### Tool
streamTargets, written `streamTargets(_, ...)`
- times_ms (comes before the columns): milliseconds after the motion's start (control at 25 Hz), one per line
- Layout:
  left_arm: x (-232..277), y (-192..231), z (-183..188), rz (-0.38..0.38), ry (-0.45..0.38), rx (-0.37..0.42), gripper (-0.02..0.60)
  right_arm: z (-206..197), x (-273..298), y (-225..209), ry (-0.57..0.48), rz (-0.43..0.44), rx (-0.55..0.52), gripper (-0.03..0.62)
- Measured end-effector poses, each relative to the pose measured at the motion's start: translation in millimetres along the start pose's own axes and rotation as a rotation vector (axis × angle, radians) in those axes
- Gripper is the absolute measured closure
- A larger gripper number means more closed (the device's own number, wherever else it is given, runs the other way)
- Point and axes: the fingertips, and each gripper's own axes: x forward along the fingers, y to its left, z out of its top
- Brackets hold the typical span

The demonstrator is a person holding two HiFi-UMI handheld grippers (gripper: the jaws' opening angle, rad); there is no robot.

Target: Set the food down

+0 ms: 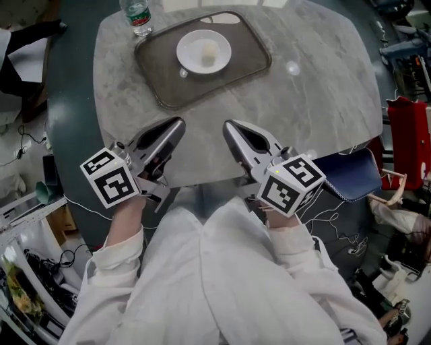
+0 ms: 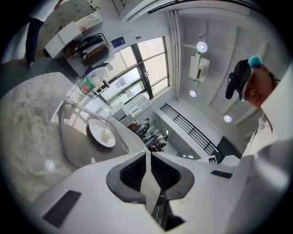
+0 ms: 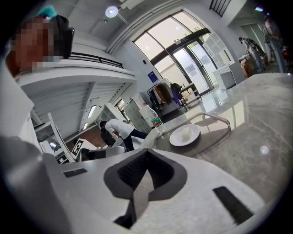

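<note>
A pale piece of food [image 1: 209, 52] lies on a white plate [image 1: 193, 56], which rests on a grey tray [image 1: 168, 84] at the far side of the marble table [image 1: 323, 87]. The plate [image 2: 97, 133] also shows in the left gripper view and the plate [image 3: 179, 137] in the right gripper view. My left gripper [image 1: 176, 126] sits at the table's near edge, shut and empty. Beside it my right gripper [image 1: 229, 128] is shut too, with nothing between its jaws. Both are well short of the tray.
A clear water bottle [image 1: 137, 16] with a green label stands at the tray's far left corner. A dark blue chair [image 1: 350, 176] is at the table's right near corner. Cables and clutter lie on the floor at the left. My white sleeves fill the bottom.
</note>
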Motion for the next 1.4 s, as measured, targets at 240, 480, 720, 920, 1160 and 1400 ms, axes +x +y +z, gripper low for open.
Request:
streamTargets(240,-20.9,-34.2,-25.2,-0.047,0.039,0.030,0.543,-0.4,-30.2,29.5,-0.049,-0.007,-0.045,0.592)
streamTargets(480,-32.3,-53.3,-42.7,-0.067,0.066,0.041,0.545,-21.3,-43.6,52.8,-0.035,0.005,-0.024,0.592)
streamTargets(720,-42.1,-65.7,-40.6,-0.060,0.041,0.059,0.546,-33.1,-51.7,61.3,-0.029,0.035,0.027,0.592)
streamTargets(920,-42.4,-71.8,-39.3,-0.035,0.021,0.069,0.546,-22.8,-59.7,61.0,-0.041,0.054,0.014,0.592)
streamTargets(1160,-40.5,-83.7,-48.0,-0.010,0.002,0.049,0.546,-13.7,-77.7,54.5,-0.050,0.045,-0.012,0.592)
streamTargets(1400,-36.9,-95.7,-55.4,-0.007,0.001,0.054,0.546,-5.8,-86.3,52.5,-0.064,0.052,-0.021,0.592)
